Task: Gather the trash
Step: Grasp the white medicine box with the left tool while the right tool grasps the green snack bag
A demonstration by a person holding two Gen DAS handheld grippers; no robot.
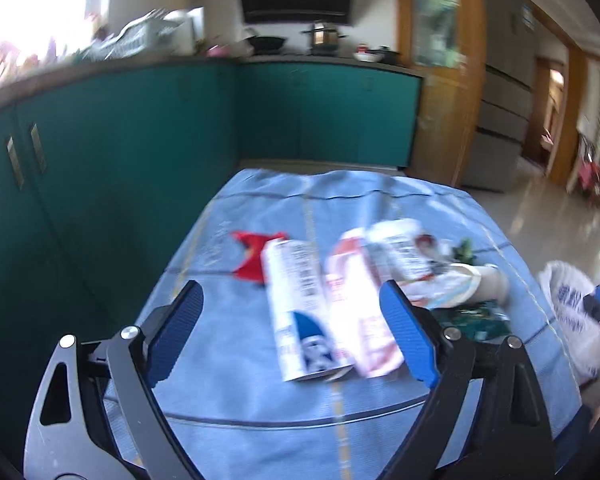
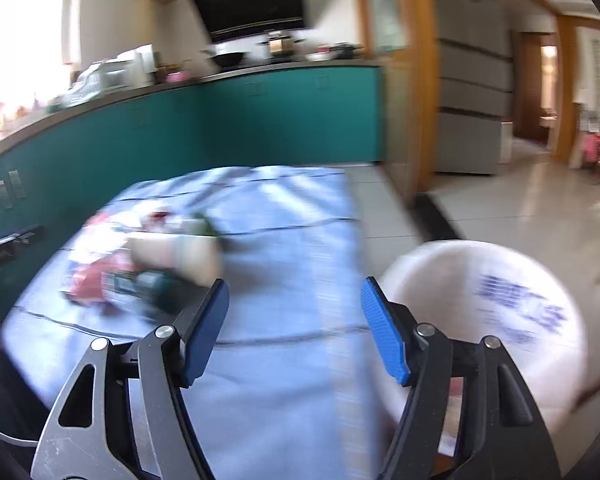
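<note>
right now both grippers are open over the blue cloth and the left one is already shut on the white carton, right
Not quite. The left gripper is open, not shut on the white carton: in the left wrist view its fingers stand wide apart, with the carton lying flat on the blue cloth between them. The right gripper is open over the cloth too.

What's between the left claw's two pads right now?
In the left wrist view, the open left claw frames two flattened cartons: white-blue carton and pink carton, on the blue cloth.
</note>
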